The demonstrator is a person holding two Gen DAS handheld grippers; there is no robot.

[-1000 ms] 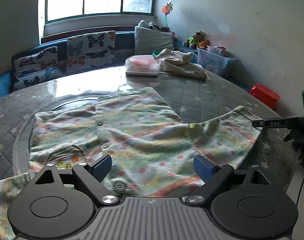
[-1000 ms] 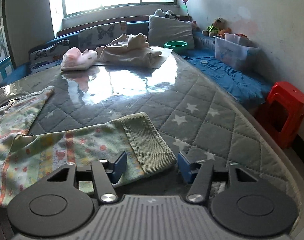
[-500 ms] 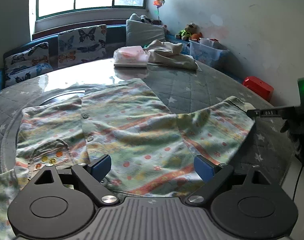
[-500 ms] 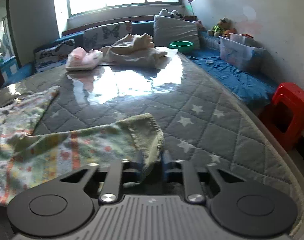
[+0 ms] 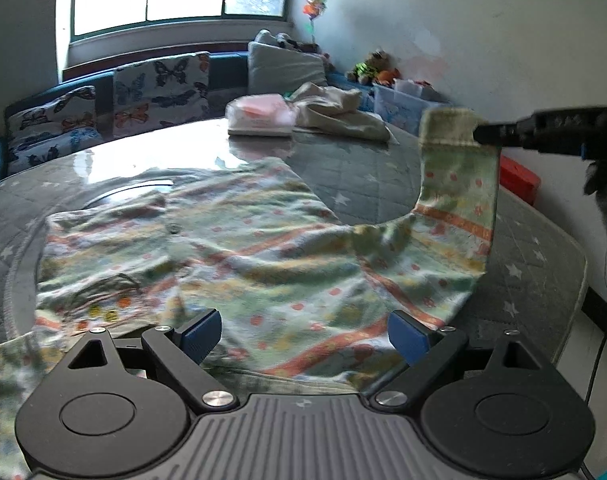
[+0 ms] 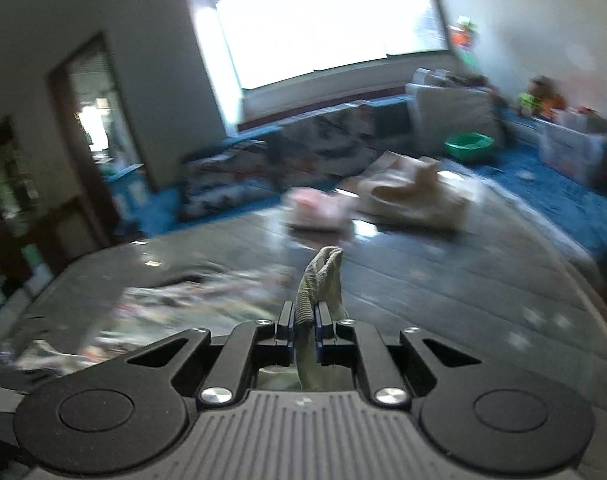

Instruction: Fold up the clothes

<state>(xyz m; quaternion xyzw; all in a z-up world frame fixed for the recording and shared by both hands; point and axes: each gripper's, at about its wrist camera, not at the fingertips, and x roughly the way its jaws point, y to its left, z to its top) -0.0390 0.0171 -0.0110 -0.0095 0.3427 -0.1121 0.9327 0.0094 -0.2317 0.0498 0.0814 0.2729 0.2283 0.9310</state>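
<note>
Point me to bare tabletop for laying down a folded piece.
Free: quilted table between the patterned shirt and the beige cloth; also the strip right of the lifted sleeve. Crowded: near side under the shirt, far edge by the pink packet.

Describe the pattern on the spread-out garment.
Pale green garment with orange stripes and small red dots; clearest in the left wrist view.

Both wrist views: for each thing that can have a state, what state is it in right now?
Patterned shirt: spread on the table, unfolded, rumpled.
Sleeve cuff: lifted off the table, pinched.
Right gripper: shut on the sleeve cuff.
Left gripper: open, over the shirt's near edge, gripping nothing.
Beige garment: crumpled heap at the table's far side.
Pink packet: lying flat beside it.
</note>
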